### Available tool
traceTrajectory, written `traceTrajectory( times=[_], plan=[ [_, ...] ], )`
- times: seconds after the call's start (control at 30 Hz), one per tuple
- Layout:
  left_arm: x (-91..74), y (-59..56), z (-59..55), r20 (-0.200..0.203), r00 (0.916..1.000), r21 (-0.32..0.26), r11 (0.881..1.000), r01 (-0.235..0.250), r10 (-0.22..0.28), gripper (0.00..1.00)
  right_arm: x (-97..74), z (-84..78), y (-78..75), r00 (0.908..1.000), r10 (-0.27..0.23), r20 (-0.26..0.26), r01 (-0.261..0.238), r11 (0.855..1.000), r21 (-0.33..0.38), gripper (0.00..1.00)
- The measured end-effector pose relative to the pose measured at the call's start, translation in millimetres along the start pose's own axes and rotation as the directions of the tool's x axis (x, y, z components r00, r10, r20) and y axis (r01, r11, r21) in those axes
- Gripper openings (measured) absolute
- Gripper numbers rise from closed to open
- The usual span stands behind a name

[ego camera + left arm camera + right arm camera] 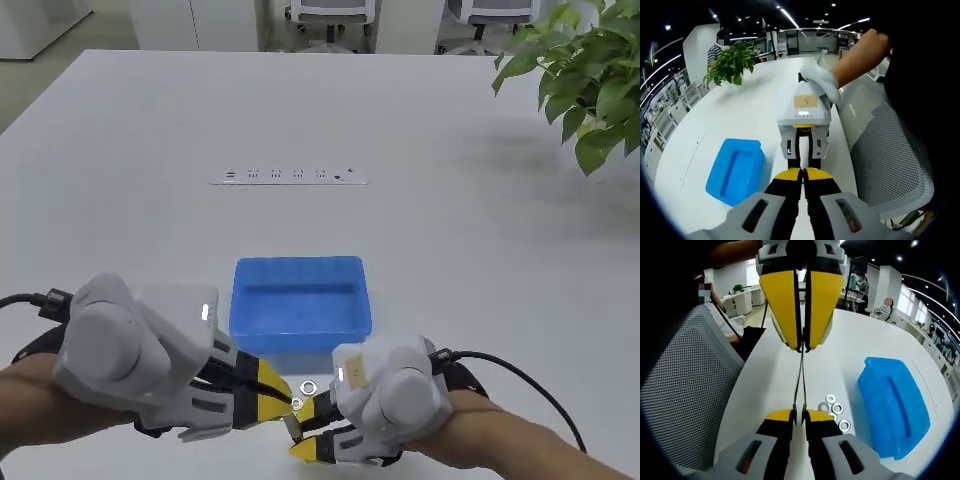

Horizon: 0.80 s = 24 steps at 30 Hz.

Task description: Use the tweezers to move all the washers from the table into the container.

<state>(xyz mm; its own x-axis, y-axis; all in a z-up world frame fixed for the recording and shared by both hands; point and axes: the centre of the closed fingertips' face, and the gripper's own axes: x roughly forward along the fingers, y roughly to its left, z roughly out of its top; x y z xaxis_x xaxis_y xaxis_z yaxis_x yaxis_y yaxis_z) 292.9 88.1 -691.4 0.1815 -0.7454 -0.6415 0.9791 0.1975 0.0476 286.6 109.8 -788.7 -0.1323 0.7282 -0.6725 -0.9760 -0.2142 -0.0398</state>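
The washers lie clustered on the white table, just beyond the tweezers, with the blue container close behind them on the far side. The tweezers run left to right, the left gripper clamped on one end and the right gripper on the other. Which end is the tip, I cannot tell. Nothing blocks the way; a plant stands far right.

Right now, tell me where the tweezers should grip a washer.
Take the washer that lies a little apart from the other washers. It lies flat on the table, so pinch its rim: one tip of the tweezers through the hole, one outside, coming down from above on its free side.
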Motion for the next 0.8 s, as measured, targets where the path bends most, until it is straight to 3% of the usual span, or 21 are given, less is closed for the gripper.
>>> traceTrajectory(
  times=[0.1,0.23,0.37,0.8],
  plan=[
    [4.5,-2.1,0.4,0.011,0.9999,-0.005,1.000,0.012,-0.012,0.06,-0.5,-0.2,0.6,1.0000,-0.003,0.002,0.003,1.000,0.001,0.12],
    [10.5,-6.1,-5.7,-0.007,0.9996,0.008,1.000,0.026,-0.026,0.06,0.0,0.4,1.4,1.0000,-0.003,0.004,0.003,1.000,0.006,0.12],
    [9.3,-6.5,-4.4,0.007,0.9997,0.001,1.000,0.025,-0.025,0.06,-0.1,0.5,1.6,0.9999,-0.009,0.006,0.009,1.000,0.011,0.12],
    [5.4,-5.5,-4.5,-0.012,0.9996,0.020,0.999,0.027,-0.027,0.06,-1.3,3.4,0.5,0.9999,-0.015,0.009,0.015,1.000,0.005,0.13]
  ],
)
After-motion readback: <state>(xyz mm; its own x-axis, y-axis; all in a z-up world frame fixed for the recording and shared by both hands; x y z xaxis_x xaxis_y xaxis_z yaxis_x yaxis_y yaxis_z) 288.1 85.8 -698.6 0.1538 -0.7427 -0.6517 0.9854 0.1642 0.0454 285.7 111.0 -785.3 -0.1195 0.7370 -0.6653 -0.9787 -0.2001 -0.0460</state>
